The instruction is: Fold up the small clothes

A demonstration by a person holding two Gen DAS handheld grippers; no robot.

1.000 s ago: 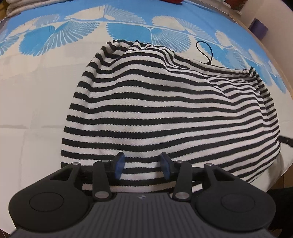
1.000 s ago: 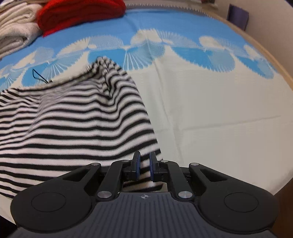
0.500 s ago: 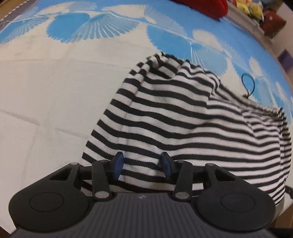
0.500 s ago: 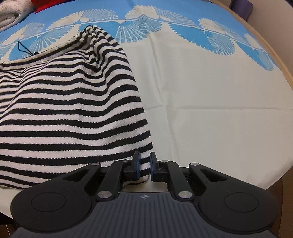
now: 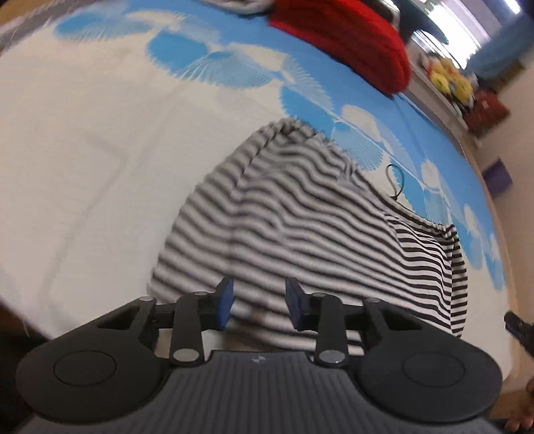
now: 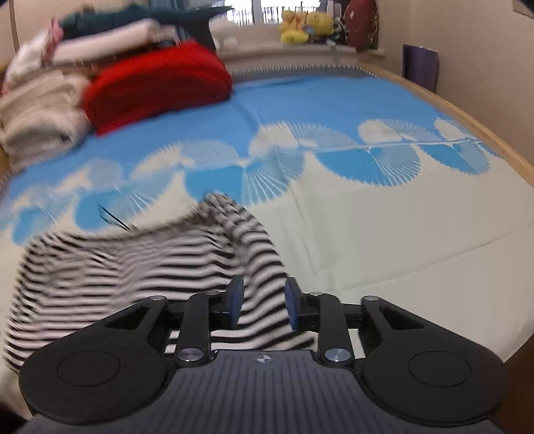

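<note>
A black-and-white striped garment (image 5: 317,233) lies on the bed, with a gathered waistband and a thin black drawstring (image 5: 397,180) at its far edge. My left gripper (image 5: 258,305) is open over the garment's near left hem, with cloth showing between the blue pads. In the right wrist view the same striped garment (image 6: 140,267) spreads to the left. My right gripper (image 6: 262,303) is open, with the garment's near right corner lying between its pads. Both views are motion-blurred.
The bed has a cream and blue fan-patterned cover (image 6: 383,233). A red folded knit (image 6: 157,86) and a pile of cream and white folded clothes (image 6: 40,110) sit at the head of the bed. Soft toys (image 6: 303,25) line the window ledge. The wooden bed edge (image 6: 484,133) runs along the right.
My right gripper has opened and let go of the garment's corner. Both cameras have tilted up and swung, so more of the head of the bed shows. The left gripper stays open.
</note>
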